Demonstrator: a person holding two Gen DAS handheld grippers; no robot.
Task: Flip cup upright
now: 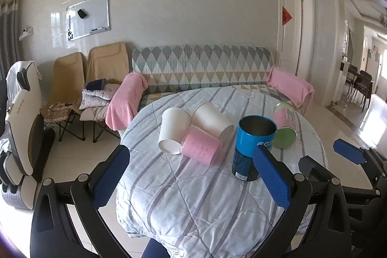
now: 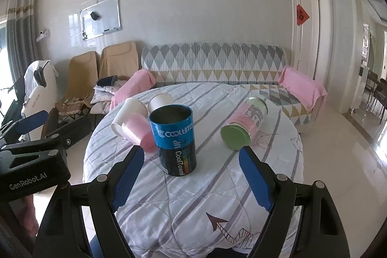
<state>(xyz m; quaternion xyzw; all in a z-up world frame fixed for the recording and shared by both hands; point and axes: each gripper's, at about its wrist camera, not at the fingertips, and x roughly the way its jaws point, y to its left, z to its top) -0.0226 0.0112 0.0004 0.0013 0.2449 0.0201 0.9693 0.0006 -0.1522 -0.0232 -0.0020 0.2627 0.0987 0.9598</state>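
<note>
A blue and black tin cup (image 1: 252, 146) (image 2: 174, 139) stands upright, open end up, near the table's front. A pink cup (image 1: 202, 146) (image 2: 140, 133) and two white cups (image 1: 173, 129) (image 1: 212, 121) lie on their sides in a cluster to its left. A pink can with a green lid (image 1: 285, 125) (image 2: 244, 123) lies on its side to the right. My left gripper (image 1: 191, 173) is open and empty, short of the cups. My right gripper (image 2: 191, 175) is open and empty, its fingers just in front of the blue cup, apart from it.
The round table (image 1: 193, 197) has a striped white cloth. A patterned sofa (image 1: 203, 67) with pink towels stands behind it. Folding chairs (image 1: 70, 86) and a massage chair (image 1: 21, 117) stand at the left. A doorway (image 1: 292, 33) opens at the right.
</note>
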